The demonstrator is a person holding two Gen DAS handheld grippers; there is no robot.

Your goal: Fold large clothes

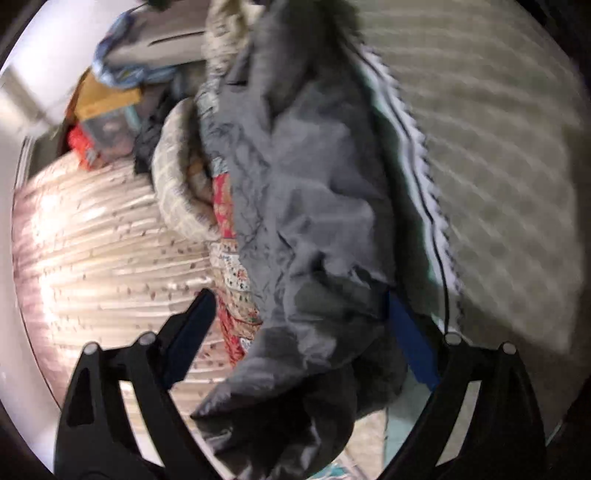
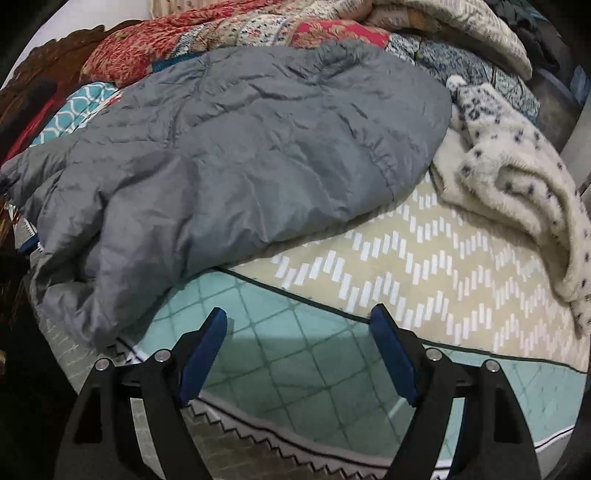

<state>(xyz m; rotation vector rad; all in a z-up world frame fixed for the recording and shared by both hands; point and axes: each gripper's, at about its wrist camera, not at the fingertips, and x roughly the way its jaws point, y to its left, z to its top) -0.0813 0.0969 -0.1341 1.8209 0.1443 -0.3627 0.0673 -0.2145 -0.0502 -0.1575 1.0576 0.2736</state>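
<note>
A large grey puffy jacket lies crumpled on the bed, its fur-trimmed hood at the far side. My right gripper is open and empty, hovering over the mint and beige bedspread just short of the jacket's near edge. In the blurred left wrist view the same grey jacket fills the middle, and a fold of it lies between the spread fingers of my left gripper. The left jaws stand wide apart, not clamped on the cloth.
A white fluffy spotted garment lies to the right of the jacket. A red and floral patchwork quilt is heaped behind it. The left wrist view shows a striped pale mattress side and boxes beyond.
</note>
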